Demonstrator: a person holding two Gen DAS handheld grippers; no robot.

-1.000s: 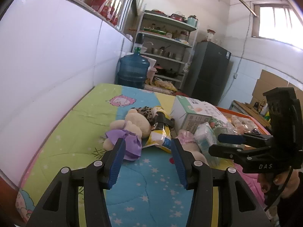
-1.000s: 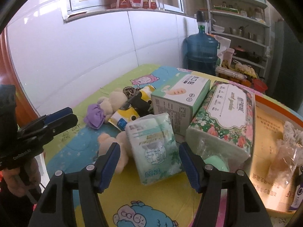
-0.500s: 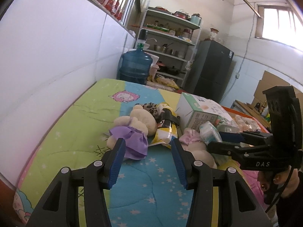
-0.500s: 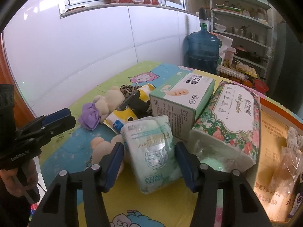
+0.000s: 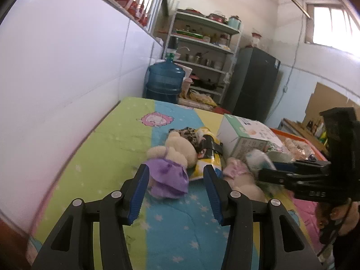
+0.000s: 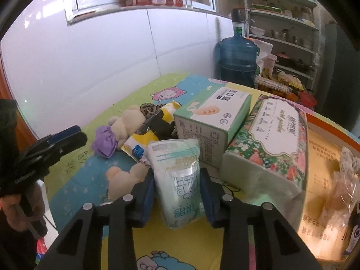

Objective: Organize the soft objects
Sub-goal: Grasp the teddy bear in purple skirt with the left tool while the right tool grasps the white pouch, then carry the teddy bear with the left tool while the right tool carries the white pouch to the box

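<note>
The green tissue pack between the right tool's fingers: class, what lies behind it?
Behind the tissue pack stand a white-green box and a yellow snack bag. The box's lower front is hidden.

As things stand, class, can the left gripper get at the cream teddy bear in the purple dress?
Probably yes: the left gripper is open, the cream teddy bear in the purple dress lies just ahead between its fingers, nothing between.

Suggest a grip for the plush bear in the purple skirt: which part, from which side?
Probably take the plush bear across its skirted lower body, coming straight in from the near end with the left gripper. The bear lies lengthwise, skirt toward the open jaws, which already straddle it. Its head end crowds the yellow snack bag, so avoid that side.
</note>
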